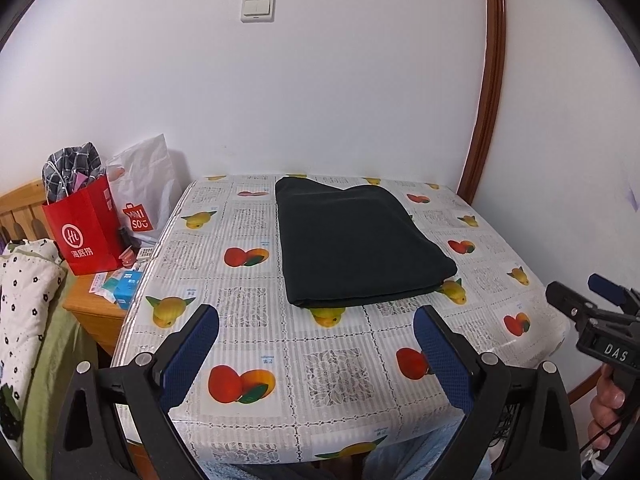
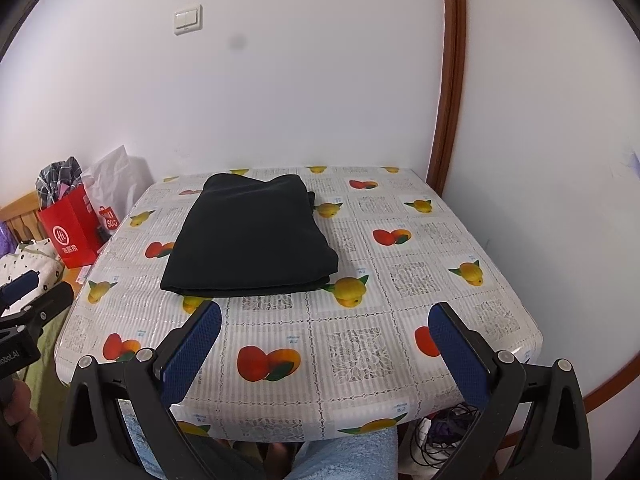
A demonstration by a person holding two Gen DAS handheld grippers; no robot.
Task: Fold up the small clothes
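Observation:
A dark green garment (image 1: 360,240) lies folded into a flat rectangle on the far middle of the table (image 1: 340,360); it also shows in the right wrist view (image 2: 252,236). My left gripper (image 1: 316,320) is open and empty, held above the table's near edge, short of the garment. My right gripper (image 2: 325,318) is open and empty too, above the near edge and to the right of the garment. The right gripper also shows at the right edge of the left wrist view (image 1: 580,292), and the left gripper at the left edge of the right wrist view (image 2: 28,292).
The table has a fruit-print plastic cover (image 2: 360,360) and stands against a white wall. Left of it, a wooden nightstand (image 1: 92,304) holds a red paper bag (image 1: 86,232), a white bag (image 1: 140,196) and small boxes. A brown door frame (image 1: 484,100) stands at right.

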